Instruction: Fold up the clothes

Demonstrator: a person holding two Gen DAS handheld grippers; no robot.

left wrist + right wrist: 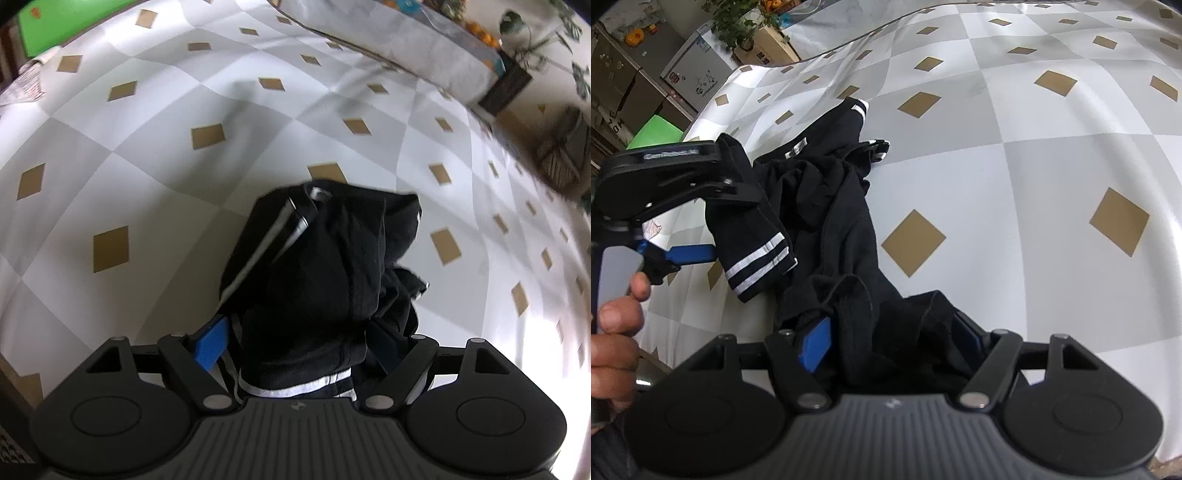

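Garment: black garment (827, 206) with white striped trim, crumpled in a loose heap on the checked tablecloth (1052, 177), not yet laid flat; one end bunches up into each gripper.

Left gripper (301, 343): jaws stand wide, with a thick wad of black cloth between the blue pads. The right wrist view shows a striped cuff (757, 262) hanging off this gripper above the cloth. Whether the pads press the wad or it merely drapes over them, cannot tell.

Right gripper (890, 343): jaws stand fairly wide apart, filled by a bunched fold of the same garment. The fabric looks packed in against the left pad (812, 343); judged a grip on a thick bundle.

Hand: a person's hand (613, 343) wraps the left gripper's handle at the frame's left edge.

Risk, slip: if the left jaws are as slack as they look, the cuff end could slide out when lifted, and the heap would collapse again.

Risk, wrong layer: each gripper seems to hold several layers at once; pulling apart may drag a twisted knot, not a flat panel.

Risk, table edge: the garment lies near the table's side by the hand; a loose end may trail over it.

Hidden: fingertips of both grippers are buried in cloth. Garment type is unclear, sleeves or legs not told apart. The far side of the heap is masked in the left wrist view.
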